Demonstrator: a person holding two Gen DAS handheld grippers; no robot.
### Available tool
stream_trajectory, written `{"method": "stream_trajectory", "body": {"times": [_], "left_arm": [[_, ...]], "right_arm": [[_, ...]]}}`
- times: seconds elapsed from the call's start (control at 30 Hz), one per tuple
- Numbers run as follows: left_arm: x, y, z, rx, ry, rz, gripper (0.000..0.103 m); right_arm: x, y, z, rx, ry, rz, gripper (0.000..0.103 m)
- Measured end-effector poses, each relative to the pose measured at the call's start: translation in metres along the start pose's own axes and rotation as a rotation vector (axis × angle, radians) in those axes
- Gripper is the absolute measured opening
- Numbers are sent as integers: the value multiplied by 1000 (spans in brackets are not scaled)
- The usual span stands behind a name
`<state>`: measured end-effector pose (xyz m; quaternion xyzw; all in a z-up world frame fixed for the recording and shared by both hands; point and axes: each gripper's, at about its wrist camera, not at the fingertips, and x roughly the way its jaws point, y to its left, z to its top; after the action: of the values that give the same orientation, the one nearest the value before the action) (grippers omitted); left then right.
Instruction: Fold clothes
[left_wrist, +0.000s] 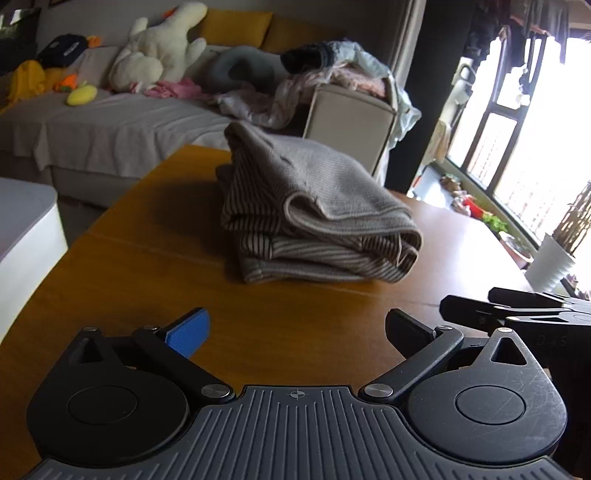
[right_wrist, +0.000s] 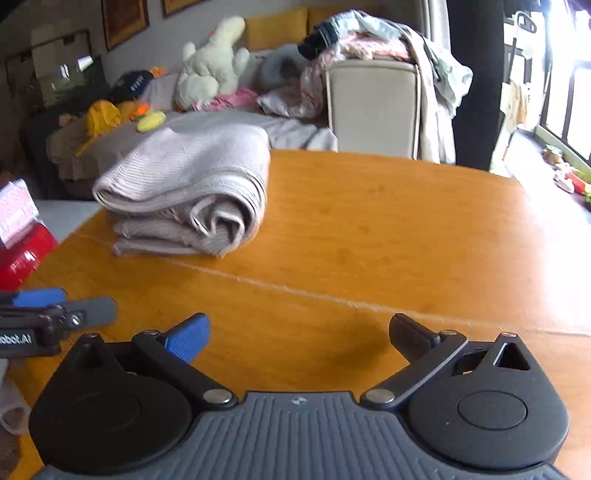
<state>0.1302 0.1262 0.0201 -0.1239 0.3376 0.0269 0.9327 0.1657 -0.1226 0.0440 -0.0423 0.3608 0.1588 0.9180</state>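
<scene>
A folded beige and striped knit garment (left_wrist: 314, 214) lies in a thick stack on the wooden table (left_wrist: 147, 288). It also shows in the right wrist view (right_wrist: 188, 192), far left on the table (right_wrist: 388, 240). My left gripper (left_wrist: 295, 332) is open and empty, a short way in front of the stack. My right gripper (right_wrist: 299, 336) is open and empty, to the right of the stack. Each gripper appears at the edge of the other's view: the right one (left_wrist: 517, 314), the left one (right_wrist: 55, 314).
A sofa (left_wrist: 110, 125) with a plush toy (left_wrist: 159, 48) and loose clothes stands behind the table. A beige chair (right_wrist: 373, 107) piled with clothes (right_wrist: 369, 40) stands at the far edge. A white planter (left_wrist: 550, 262) is right; a red object (right_wrist: 22, 254) left.
</scene>
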Motion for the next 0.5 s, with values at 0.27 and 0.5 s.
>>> {"method": "stream_trajectory", "body": {"times": [0.27, 0.5], "left_arm": [[8, -25, -10, 99, 3, 218, 103], [14, -26, -6, 69, -6, 256, 103]], "right_arm": [[6, -11, -1, 21, -1, -65, 103], [4, -11, -3, 11, -5, -52, 103]]}}
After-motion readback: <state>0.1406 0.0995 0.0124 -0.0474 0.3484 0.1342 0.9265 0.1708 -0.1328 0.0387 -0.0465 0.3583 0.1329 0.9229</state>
